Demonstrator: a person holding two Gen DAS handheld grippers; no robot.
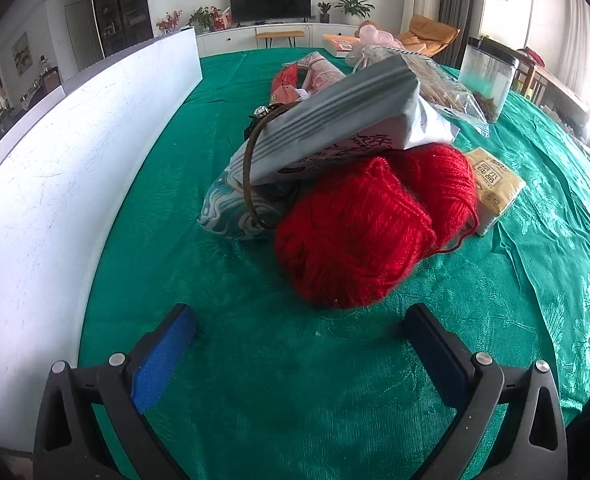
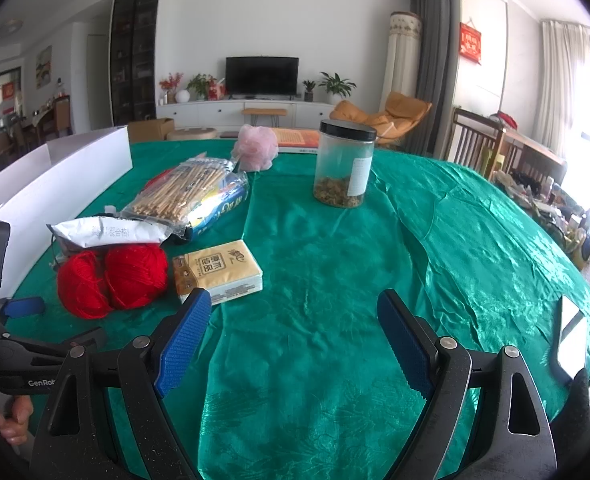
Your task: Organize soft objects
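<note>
While both tools sit idle over the green tablecloth [image 2: 335, 280], I record the following. My left gripper [image 1: 299, 328] has its blue pads spread wide with nothing between them, pointed at the red yarn [image 1: 359, 232] — two balls lying side by side, touching, near the middle of the pile. My right gripper [image 2: 293, 320] is likewise spread and empty, hovering over bare cloth just right of the yellow tissue pack [image 2: 219, 276].

Location of the goods: the yarn rests on the cloth, with a grey-white soft packet [image 1: 335, 128] propped across its top and leaning on a patterned teal pouch [image 1: 235, 212] behind. The tissue pack lies flat just beside the yarn's right side. A bag of sticks [image 2: 187, 196] and a pink mesh puff [image 2: 255, 152] sit farther back; a clear jar [image 2: 345, 164] stands apart from them. A white box [image 1: 75, 152] runs along the left edge — I judge it the likely destination, though its inside is hidden.

Handling assessment: the yarn should be light and yielding, so it will compress under the pads and should not slip; a squeeze across the middle of the nearer ball looks sound. One loose strand [image 1: 461, 240] trails on the right and may snag. Lifting the yarn would likely tip the packet resting on it.
</note>
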